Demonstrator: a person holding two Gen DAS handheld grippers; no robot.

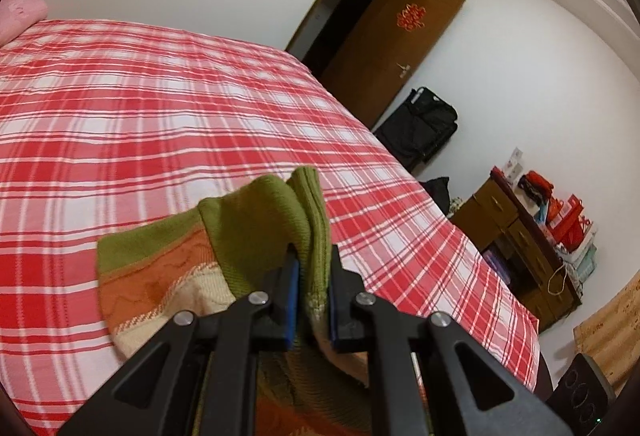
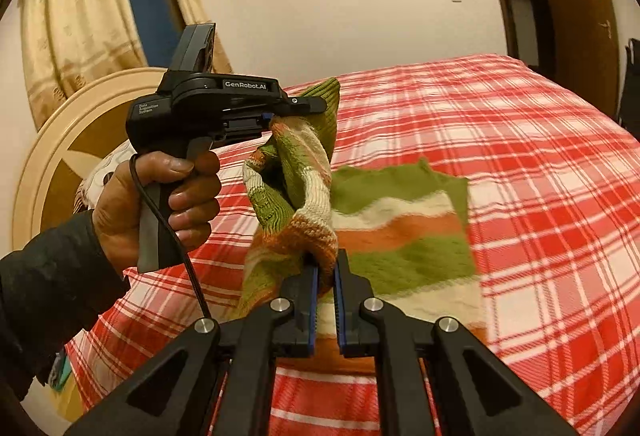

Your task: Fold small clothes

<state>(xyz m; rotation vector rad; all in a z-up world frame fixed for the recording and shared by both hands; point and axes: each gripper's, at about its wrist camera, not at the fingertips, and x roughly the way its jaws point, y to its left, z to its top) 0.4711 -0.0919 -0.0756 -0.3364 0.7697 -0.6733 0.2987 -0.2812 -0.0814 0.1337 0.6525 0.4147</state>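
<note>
A small knitted sweater striped green, orange and cream is held above the red plaid bed. My left gripper is shut on its green ribbed edge; it also shows in the right wrist view, held by a hand and pinching the cloth's upper corner. My right gripper is shut on a bunched striped fold lower down. The cloth between the two grippers is twisted; the rest hangs and trails out to the right over the bed.
A pink pillow lies at the bed's far left. An open brown door, a black bag and a wooden dresser with red boxes stand beyond the bed. A round headboard and curtains are behind the hand.
</note>
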